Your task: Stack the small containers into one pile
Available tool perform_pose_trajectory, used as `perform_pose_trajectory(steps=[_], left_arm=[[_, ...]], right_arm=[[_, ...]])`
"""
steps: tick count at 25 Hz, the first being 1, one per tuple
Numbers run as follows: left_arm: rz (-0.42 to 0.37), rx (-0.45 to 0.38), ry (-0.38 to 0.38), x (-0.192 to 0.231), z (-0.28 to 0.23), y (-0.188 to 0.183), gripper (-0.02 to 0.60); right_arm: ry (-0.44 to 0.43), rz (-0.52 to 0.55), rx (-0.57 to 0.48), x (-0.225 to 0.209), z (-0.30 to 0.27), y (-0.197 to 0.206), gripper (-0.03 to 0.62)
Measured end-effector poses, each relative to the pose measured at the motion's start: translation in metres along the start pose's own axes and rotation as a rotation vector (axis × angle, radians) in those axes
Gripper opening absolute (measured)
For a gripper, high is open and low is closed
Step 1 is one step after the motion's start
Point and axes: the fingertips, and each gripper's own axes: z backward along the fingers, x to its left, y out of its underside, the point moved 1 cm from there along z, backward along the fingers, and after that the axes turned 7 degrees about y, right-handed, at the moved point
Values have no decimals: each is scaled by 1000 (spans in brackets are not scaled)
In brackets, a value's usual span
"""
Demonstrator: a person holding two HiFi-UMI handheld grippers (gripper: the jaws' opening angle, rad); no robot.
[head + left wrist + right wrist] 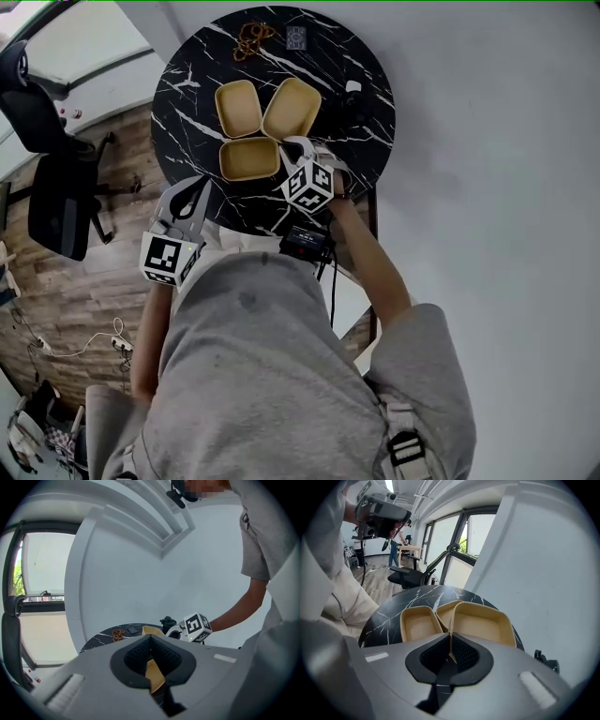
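Observation:
Three tan containers are over the round black marble table point(187, 94). My right gripper point(298, 148) is shut on the near rim of the right-hand container point(292, 108), holding it tilted and lifted off the table. In the right gripper view the rim runs between the pads of that gripper point(451, 648), with the held container point(480, 620) just right of the other two point(417, 623). The back-left container point(238, 108) and the near container point(249, 158) lie flat on the table. My left gripper point(194, 190) is shut and empty at the table's near left edge point(150, 656).
At the table's far edge lie a brown chain-like thing point(251, 37) and a small dark card point(296, 37). A black object point(354, 94) sits at the right side. A black office chair point(47, 169) stands on the wooden floor to the left.

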Motion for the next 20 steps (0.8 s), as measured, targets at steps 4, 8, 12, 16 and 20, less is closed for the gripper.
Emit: perform_pose_trajectory(steps=[4, 8, 12, 16, 20], left_arm=[[-9, -30, 11, 4, -5, -5, 0], [-4, -10, 30, 6, -6, -2, 0], [-12, -36, 24, 15, -3, -4, 0], [7, -36, 14, 21, 1, 4, 0], [35, -29, 11, 23, 2, 16, 0]], right_arm=[[-24, -126, -16, 13, 17, -17, 28], [-43, -252, -9, 26, 29, -34, 28], [-64, -311, 12, 44, 31, -51, 28], [-111, -329, 47, 65, 27, -63, 28], [-169, -372, 172, 83, 25, -61, 28]])
